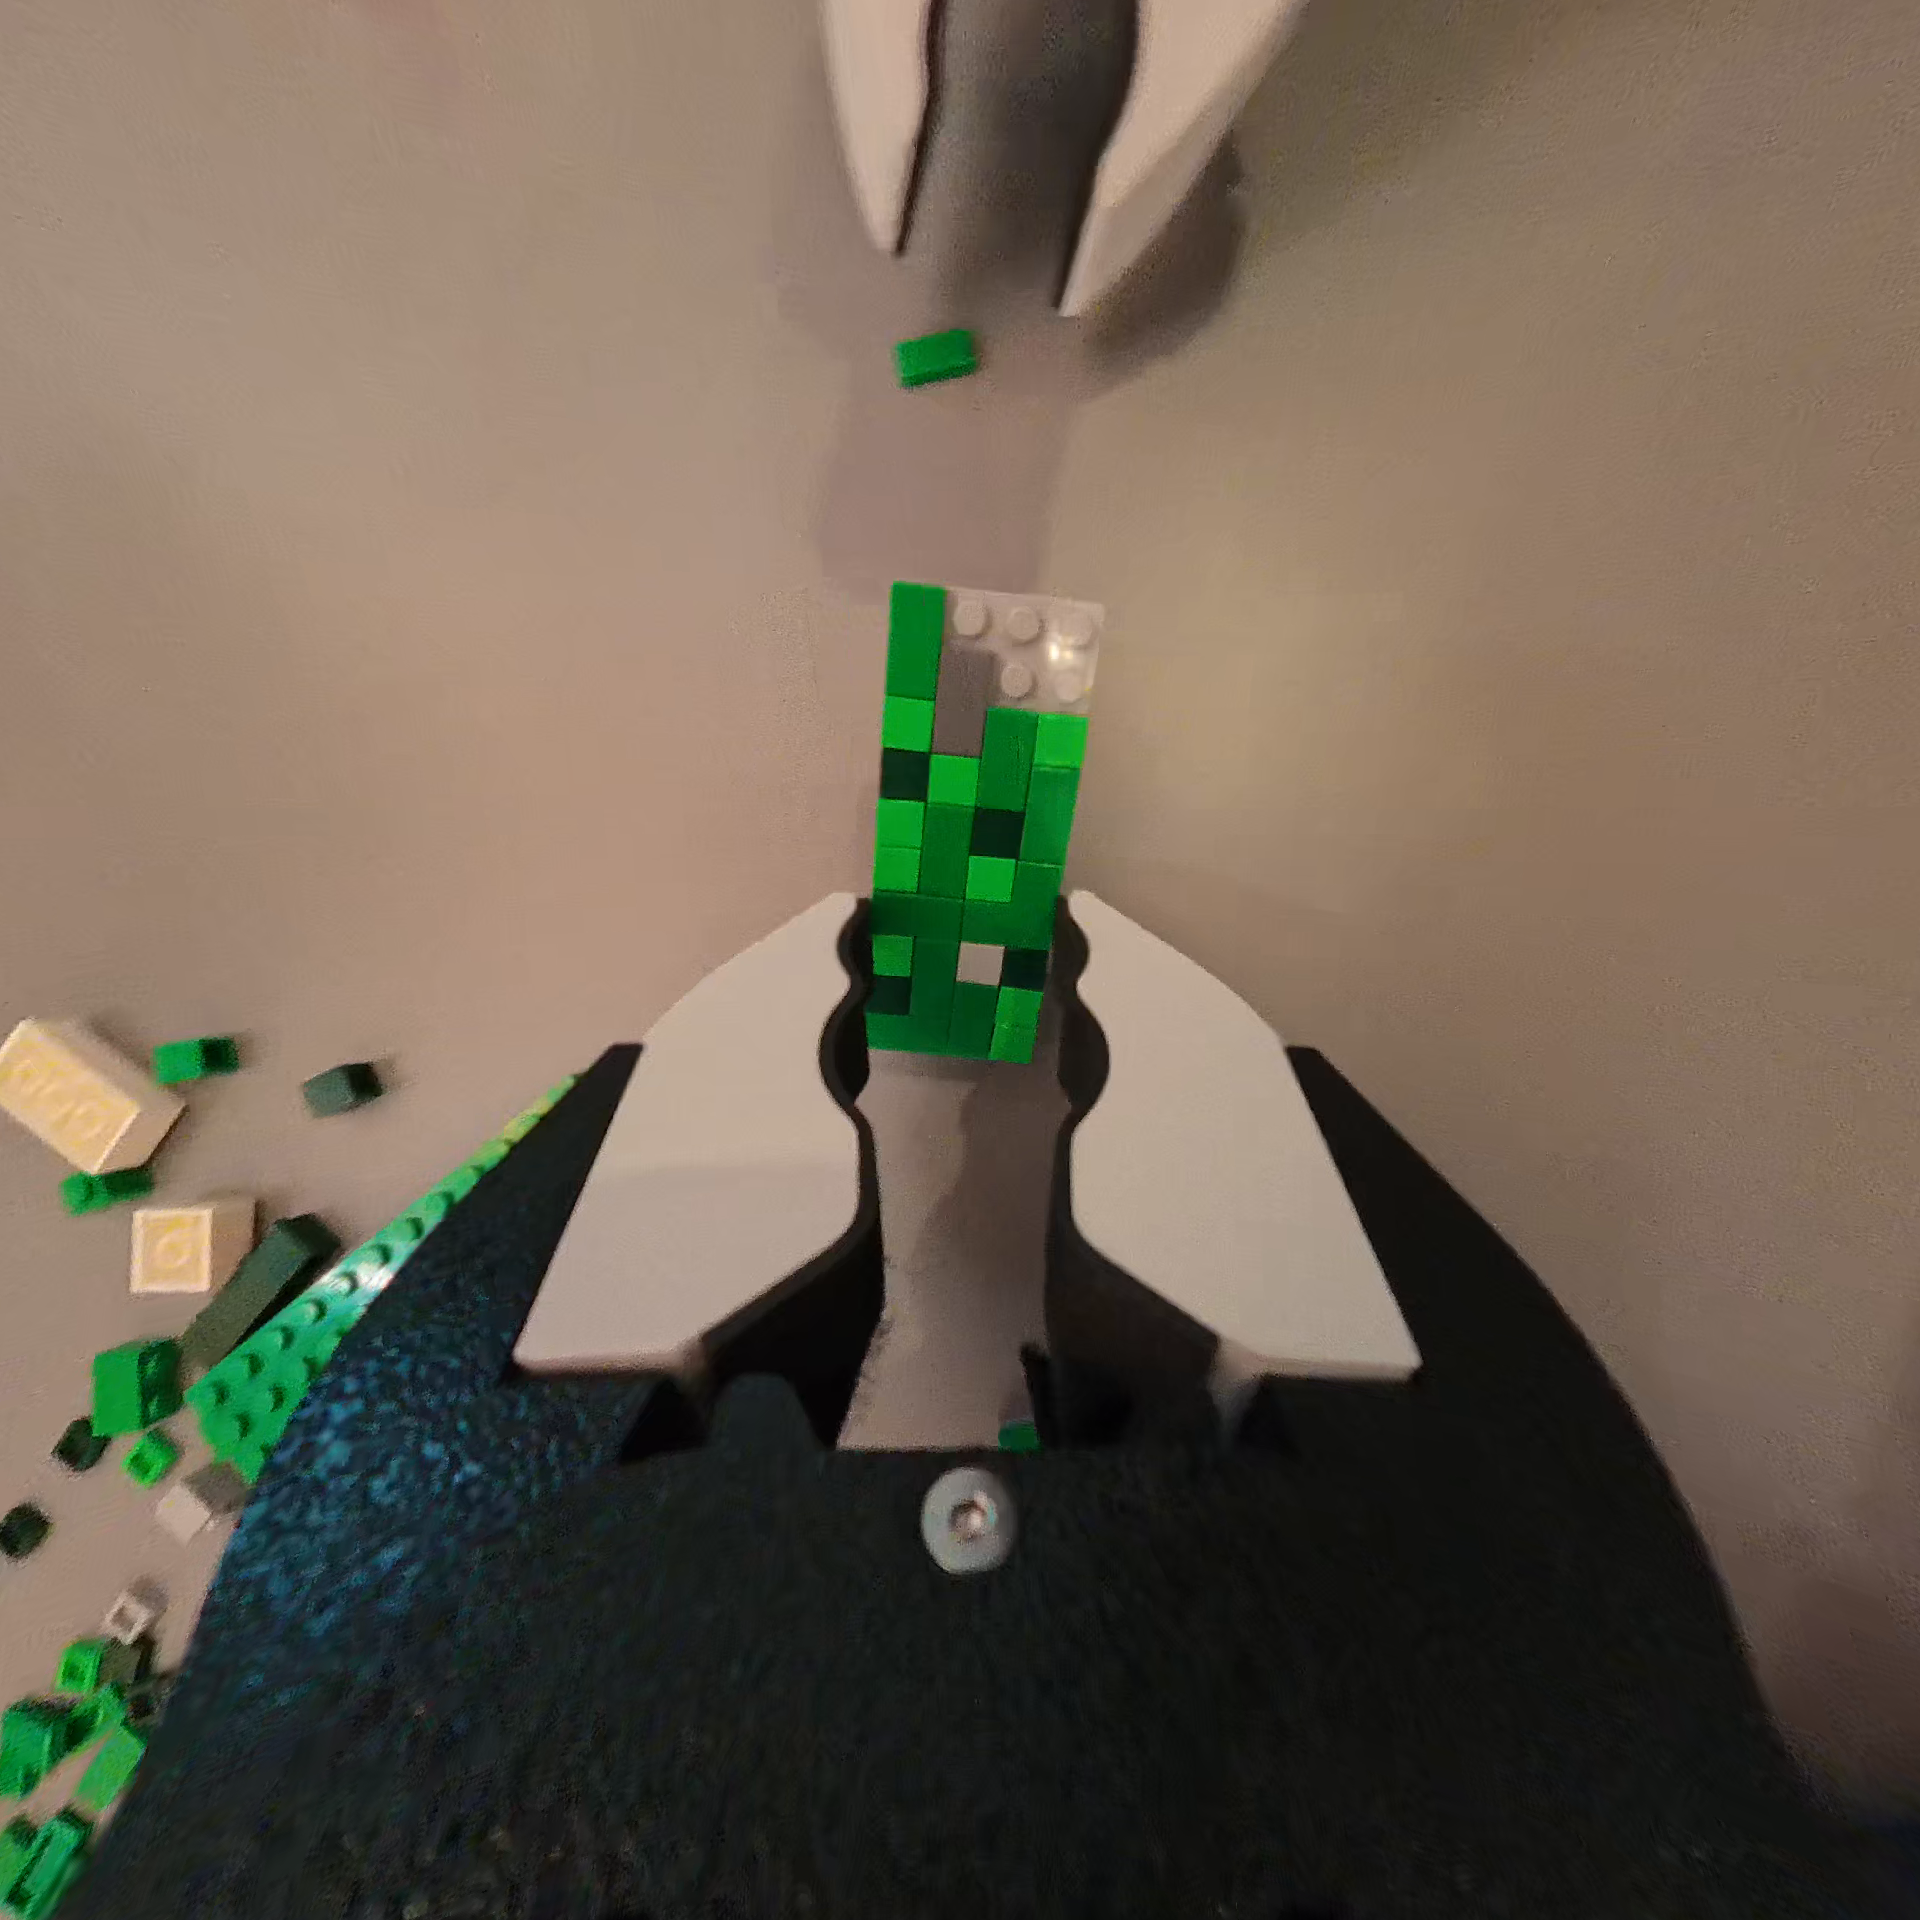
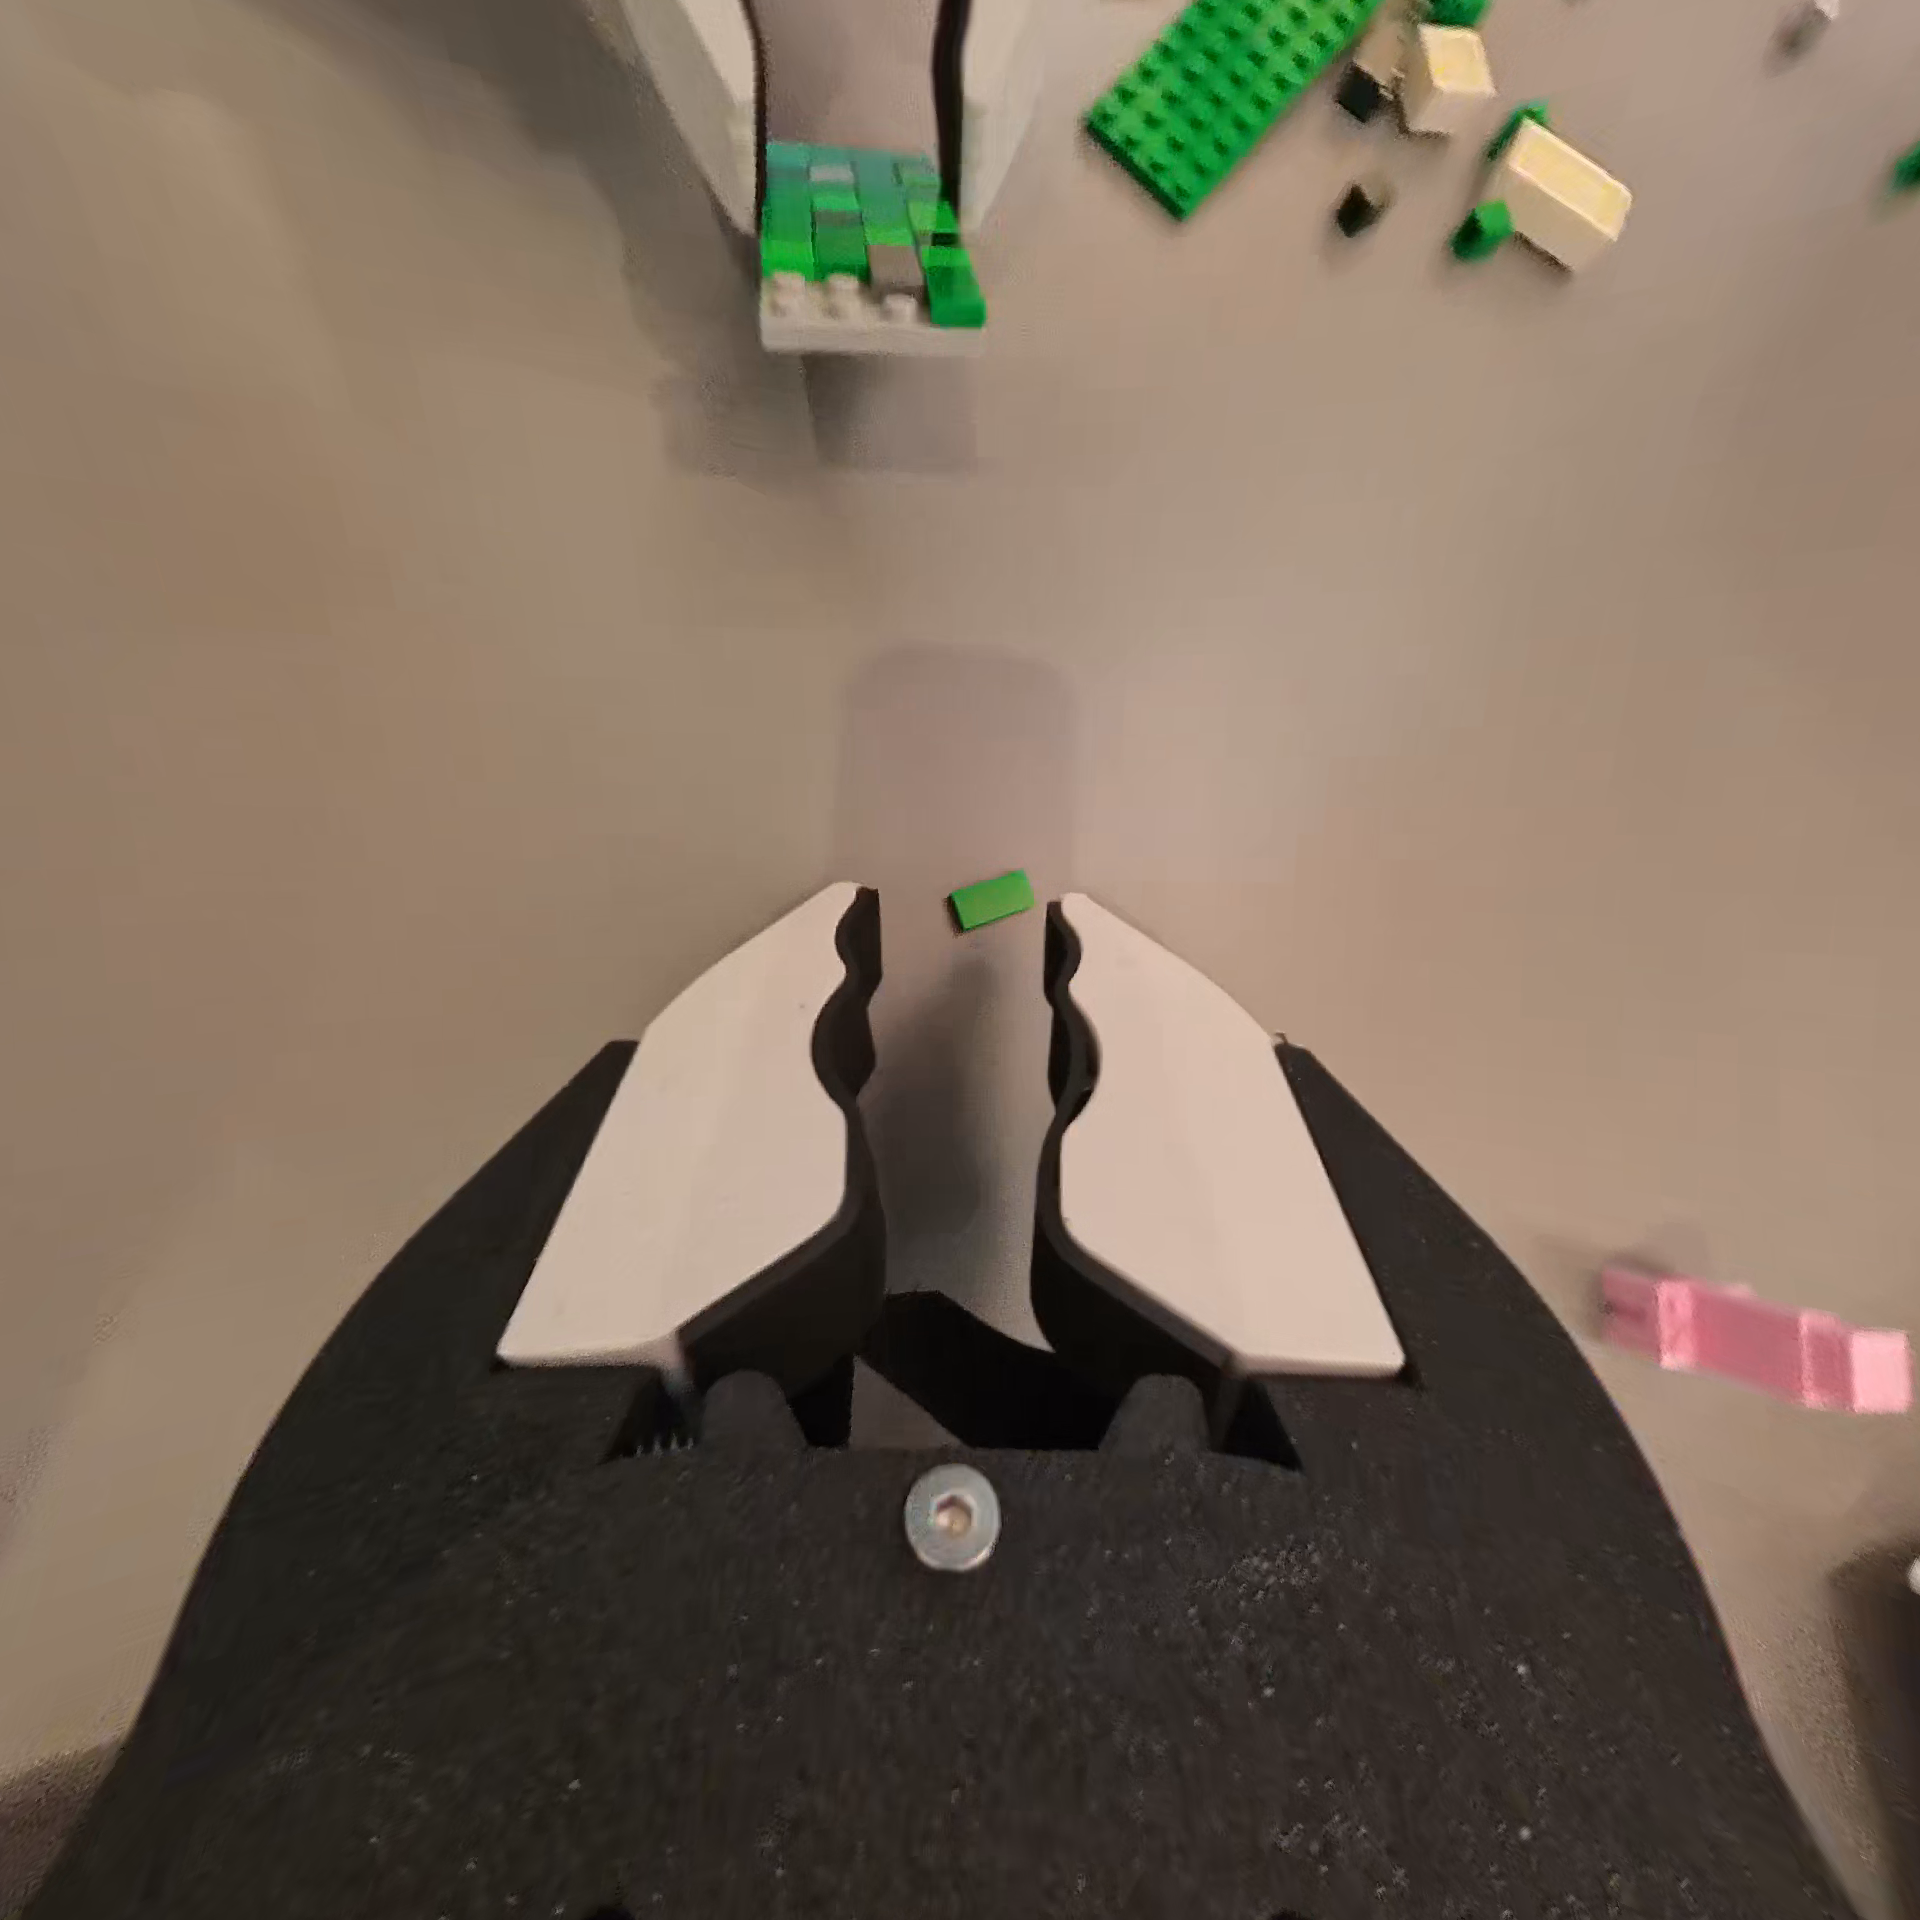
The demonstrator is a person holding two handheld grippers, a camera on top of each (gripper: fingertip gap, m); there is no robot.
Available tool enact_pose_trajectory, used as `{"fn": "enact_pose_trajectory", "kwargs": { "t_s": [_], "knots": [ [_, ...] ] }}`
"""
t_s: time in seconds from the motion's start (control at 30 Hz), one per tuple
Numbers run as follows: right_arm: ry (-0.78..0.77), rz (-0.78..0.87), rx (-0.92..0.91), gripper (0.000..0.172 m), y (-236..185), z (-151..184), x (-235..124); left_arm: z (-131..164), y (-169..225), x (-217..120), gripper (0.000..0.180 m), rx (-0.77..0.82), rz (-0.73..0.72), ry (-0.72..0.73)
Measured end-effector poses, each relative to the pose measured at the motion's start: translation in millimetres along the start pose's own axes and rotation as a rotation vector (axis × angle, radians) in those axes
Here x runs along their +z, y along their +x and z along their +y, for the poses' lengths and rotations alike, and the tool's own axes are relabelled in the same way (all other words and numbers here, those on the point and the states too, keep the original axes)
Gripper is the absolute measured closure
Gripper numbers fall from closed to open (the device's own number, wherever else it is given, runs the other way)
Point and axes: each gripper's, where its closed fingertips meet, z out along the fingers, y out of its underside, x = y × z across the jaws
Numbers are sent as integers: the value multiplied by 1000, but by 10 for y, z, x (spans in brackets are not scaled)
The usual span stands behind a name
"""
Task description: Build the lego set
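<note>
My left gripper (image 1: pixel 961 971) is clenched on a green brick panel (image 1: pixel 971 831), both pads pressing its sides; the panel sticks out toward 12 o'clock. My right gripper (image 2: pixel 961 914) is released, and a small green tile (image 2: pixel 992 900) lies on the table (image 2: pixel 416 623) between its tips, touching neither. Loose bricks (image 1: pixel 104 1247) lie at 8 o'clock of the left gripper.

Tall plastic brick panel (image 1: pixel 961 831): patchwork of light, mid & dk green squares on grey studded base. Small flat tile (image 2: pixel 990 900) at 12 o'clock: bright green. Table (image 1: pixel 1455 623): plain beige.
</note>
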Motion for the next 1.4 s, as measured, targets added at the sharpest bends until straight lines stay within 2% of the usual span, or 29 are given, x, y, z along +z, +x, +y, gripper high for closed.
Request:
{"fn": "enact_pose_trajectory", "kwargs": {
  "t_s": [0.13,0.4,0.77,0.83,0.97,1.1,1.4],
  "knots": [
    [4,-124,-57,143,16,53,89,-3,142,-27,148,27,89,9],
    [20,-259,-92,146,50,55,147,-51,209,-43,148,42,124,46],
    [5,-223,-112,156,-13,31,155,-53,252,-11,148,-3,133,39],
    [32,-193,-89,156,7,-82,133,-75,206,8,148,-97,122,48],
    [142,-131,-69,156,-50,-568,-2,-158,97,47,148,-256,60,83],
    [35,-89,-114,156,-68,-683,66,-69,34,100,148,-243,-37,-8],
    [-135,-141,-171,156,-117,-645,238,-24,148,152,148,-234,0,-62]
  ]
}}
